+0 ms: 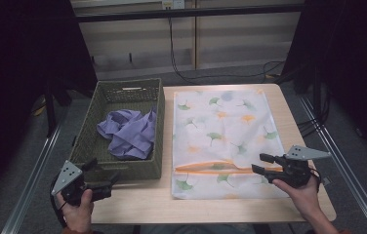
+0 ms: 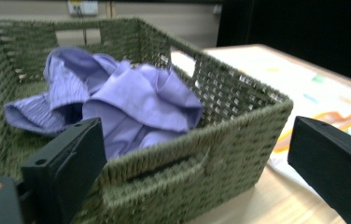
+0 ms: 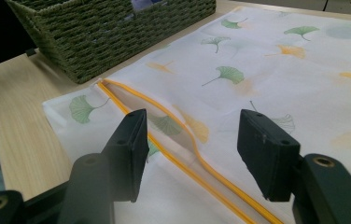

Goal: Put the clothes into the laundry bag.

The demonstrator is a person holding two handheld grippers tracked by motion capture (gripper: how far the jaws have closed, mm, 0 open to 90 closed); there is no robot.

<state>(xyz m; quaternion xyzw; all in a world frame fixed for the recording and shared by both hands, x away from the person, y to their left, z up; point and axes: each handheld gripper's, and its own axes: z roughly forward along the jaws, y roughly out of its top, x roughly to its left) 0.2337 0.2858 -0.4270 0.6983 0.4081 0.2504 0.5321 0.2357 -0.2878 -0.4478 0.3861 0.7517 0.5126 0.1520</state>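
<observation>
High view: right hand-held gripper (image 1: 261,163) wide open above laundry bag (image 1: 220,122).

We look down from above the near side of the table (image 1: 137,207); our left gripper view sits close and low, facing the basket (image 2: 220,140); our right one skims the printed bag (image 3: 267,79) — both show basket and bag.

A pale wooden surface (image 1: 132,204) carries two things side by side. A green woven basket (image 1: 123,165) sits on its left part, and a white mesh bag (image 1: 220,126) printed with leaves, its orange zipper (image 1: 211,168) partly open, lies flat just beside it.
</observation>
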